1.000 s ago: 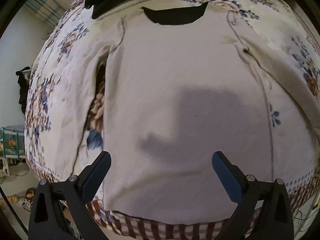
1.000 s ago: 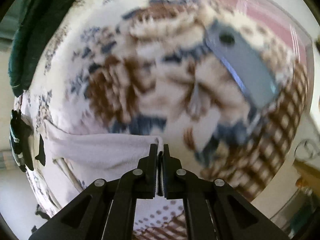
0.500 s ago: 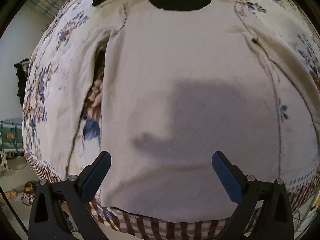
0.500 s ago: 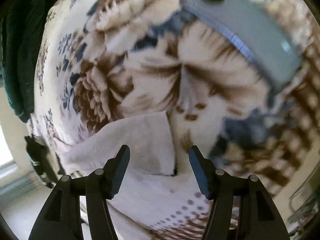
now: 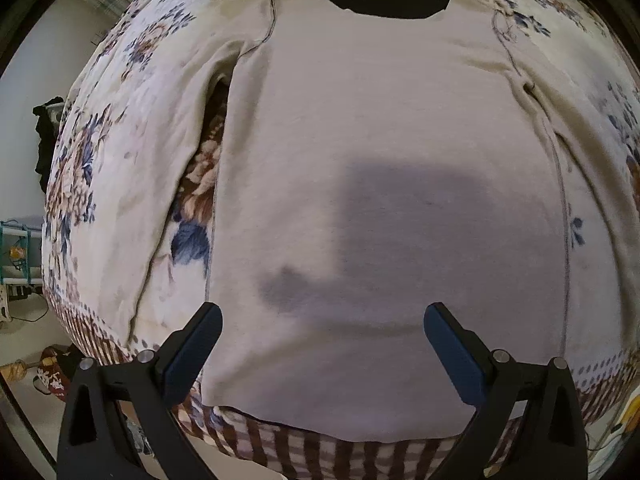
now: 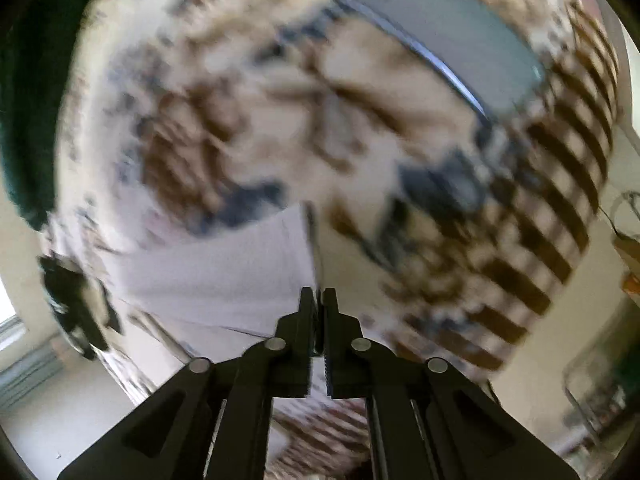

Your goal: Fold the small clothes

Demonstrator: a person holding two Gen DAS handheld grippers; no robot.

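Pale cream knit: a long-sleeved top (image 5: pixel 360 184) lies spread flat on a floral bedspread (image 5: pixel 120 140), neckline at the far end, hem nearest the left gripper (image 5: pixel 322 332). Left gripper: black frame, blue-faced fingers (image 5: pixel 192 350) set wide apart, holding nothing; it hangs above the hem end of the garment, one finger over the left side seam, the other over the right part of the body panel, pointing along the top toward the collar. A dark block of shadow falls on the cloth just ahead of it. One sleeve lies along each side of the body, with a strip of flowered bedspread showing in the gap left of the panel. Brown-and-white checked border (image 5: pixel 320 456) of the bedspread runs beneath the hem, directly below the gripper. Right gripper (image 6: pixel 319 300): black fingers drawn together to a thin slit, pinching the edge of a pale fabric piece (image 6: pixel 224 276), seemingly the top's sleeve end, which extends leftward from the tips. This view is motion-blurred. A flat grey phone (image 6: pixel 448 36) lies on the bedspread far ahead and to the right of that gripper; dark green cloth (image 6: pixel 28 100) sits at far left.
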